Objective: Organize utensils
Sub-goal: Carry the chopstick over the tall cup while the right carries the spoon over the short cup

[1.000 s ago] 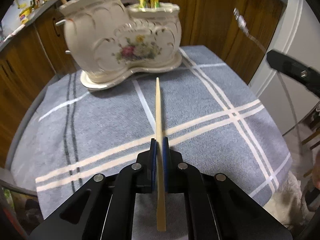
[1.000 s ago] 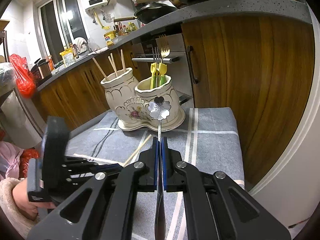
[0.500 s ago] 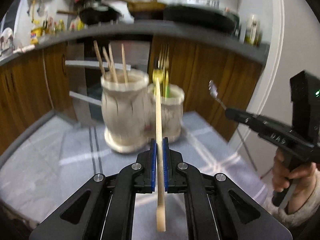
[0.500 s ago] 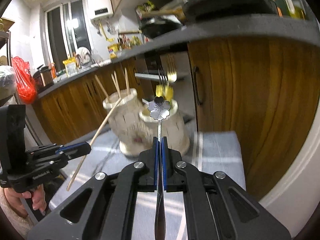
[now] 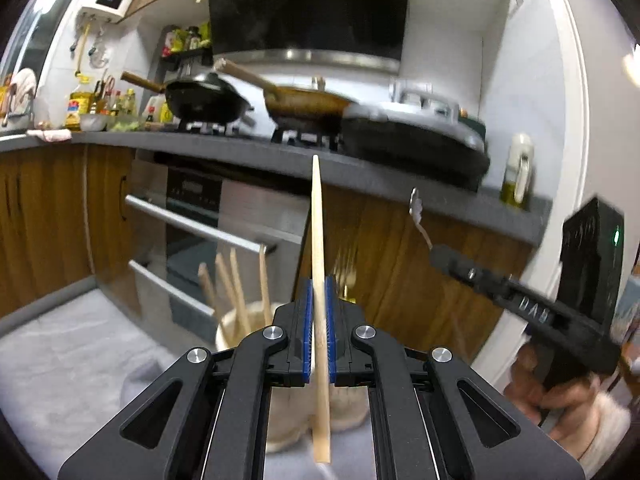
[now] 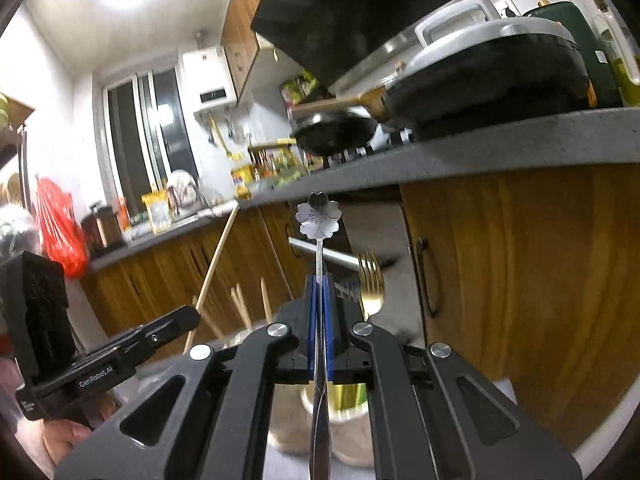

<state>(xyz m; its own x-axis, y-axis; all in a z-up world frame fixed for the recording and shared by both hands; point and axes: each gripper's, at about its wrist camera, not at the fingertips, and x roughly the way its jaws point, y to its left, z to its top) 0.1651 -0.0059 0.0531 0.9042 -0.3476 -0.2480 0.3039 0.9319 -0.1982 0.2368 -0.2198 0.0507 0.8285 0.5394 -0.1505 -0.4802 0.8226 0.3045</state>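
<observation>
Kitchen cabinets of dark wood and a grey counter crowded with pans frame two handheld grippers poised over a ceramic utensil holder. Nearest the lens, the left gripper (image 5: 318,328) is clamped tight on a wooden chopstick (image 5: 318,240), whose long axis runs straight along the fingers, tip toward 12 o'clock and butt end toward 6 o'clock past the pads. The right gripper (image 6: 319,328) is likewise closed, on a silver spoon (image 6: 319,240) with a flower-shaped end pointing to 12 o'clock.

Just beyond and below each set of jaws sits the holder (image 5: 236,328), mostly masked by the gripper bodies. From the left view its chopstick compartment lies at about 10 o'clock of the jaws, with four chopsticks (image 5: 234,288) standing in it. From the right view the fork compartment (image 6: 344,396) sits under the jaws, a gold fork (image 6: 371,288) rising at 1 o'clock. The left gripper looks nearer the chopstick side, the right nearer the cutlery side.

Both utensils would need tipping downward to drop in. Holder rims, the dividing wall and the grey cloth (image 5: 60,352) are blurred or cut off; the exact clearance cannot be told.
</observation>
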